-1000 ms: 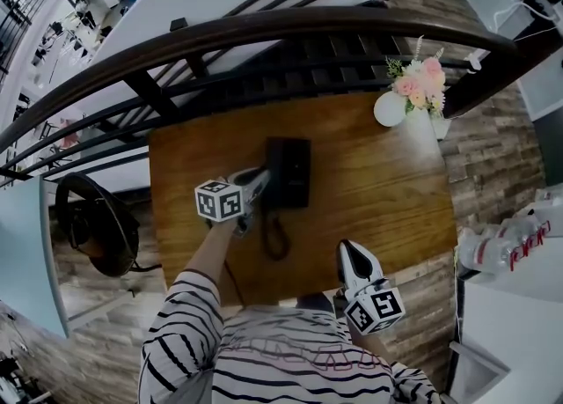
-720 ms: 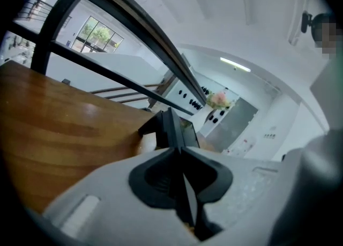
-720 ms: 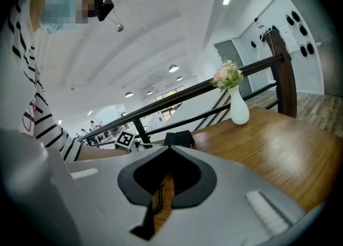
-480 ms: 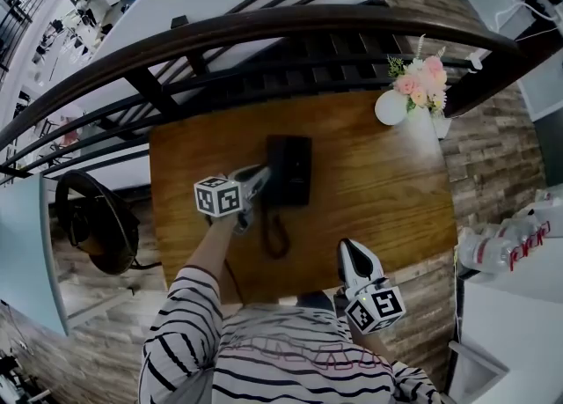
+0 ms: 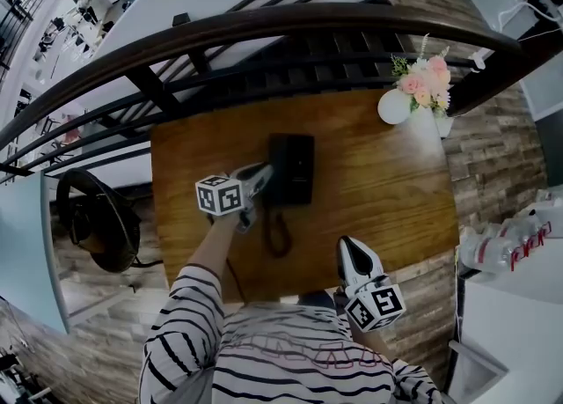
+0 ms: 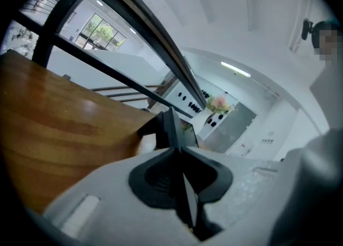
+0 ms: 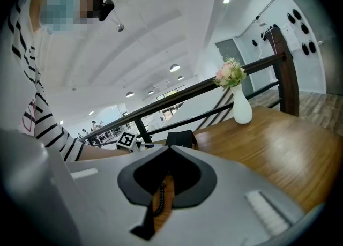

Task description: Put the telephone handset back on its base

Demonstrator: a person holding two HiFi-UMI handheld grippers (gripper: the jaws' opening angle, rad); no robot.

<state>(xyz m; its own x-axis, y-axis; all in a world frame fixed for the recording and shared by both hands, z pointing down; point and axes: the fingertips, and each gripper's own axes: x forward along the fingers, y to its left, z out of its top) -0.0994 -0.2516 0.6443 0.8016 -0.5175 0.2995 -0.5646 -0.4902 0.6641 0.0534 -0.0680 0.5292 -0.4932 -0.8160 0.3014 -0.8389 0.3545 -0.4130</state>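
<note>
A black telephone [image 5: 295, 165] lies flat near the middle of the wooden table [image 5: 387, 182]. I cannot tell its handset apart from the base. A coiled cord [image 5: 277, 237] trails from it toward me. My left gripper [image 5: 262, 173] has its jaws together, the tips against the telephone's left side. In the left gripper view the jaws [image 6: 172, 119] meet in a line with the black telephone [image 6: 155, 127] just past them. My right gripper [image 5: 350, 248] hovers at the near table edge, shut and empty. Its own view shows the telephone [image 7: 179, 139] ahead and the cord [image 7: 158, 199] below.
A white vase with pink flowers [image 5: 393, 106] stands at the table's far right corner. A dark curved railing [image 5: 264, 28] runs right behind the table. A black round chair [image 5: 97, 222] stands on the floor to the left.
</note>
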